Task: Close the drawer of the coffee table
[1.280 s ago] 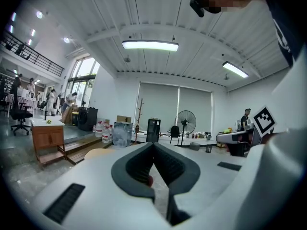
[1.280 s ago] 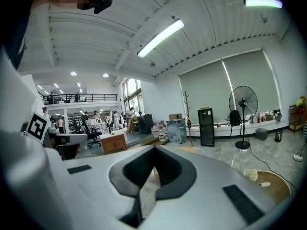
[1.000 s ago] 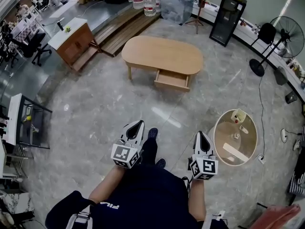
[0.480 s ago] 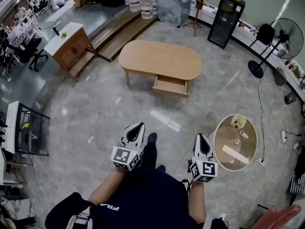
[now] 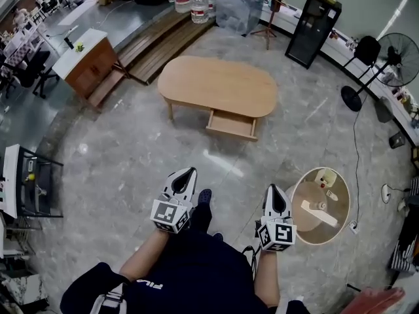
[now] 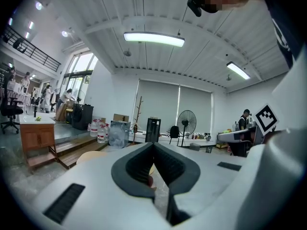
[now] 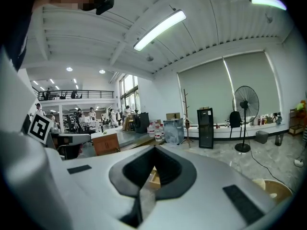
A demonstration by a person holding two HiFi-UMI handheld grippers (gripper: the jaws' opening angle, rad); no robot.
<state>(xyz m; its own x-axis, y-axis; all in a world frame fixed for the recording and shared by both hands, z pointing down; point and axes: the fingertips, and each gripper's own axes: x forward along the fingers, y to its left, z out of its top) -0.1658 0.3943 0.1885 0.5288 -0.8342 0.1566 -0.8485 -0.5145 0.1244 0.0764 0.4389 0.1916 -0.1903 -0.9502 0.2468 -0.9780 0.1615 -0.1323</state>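
Facing coffee table [image 5: 218, 86], drawer [image 5: 231, 124] open, bare floor [image 5: 141, 152] between; round table [image 5: 303, 195] at right. Left tool [image 5: 186, 174], right tool [image 5: 275, 190]: jaws together, nothing held.

The person wears a dark navy short-sleeved top [image 5: 196, 267] with small white lettering [image 5: 152, 283] near one shoulder (too small to read), pale straps [image 5: 112, 299] at both shoulders, and dark shoes [image 5: 205, 195]. The left gripper [image 5: 190, 171] and right gripper [image 5: 274, 187] each have a smooth white shell tapering to a point, black ribbed lining round the jaws, and a cube [image 5: 171, 215] with black-and-white square markers at the rear.
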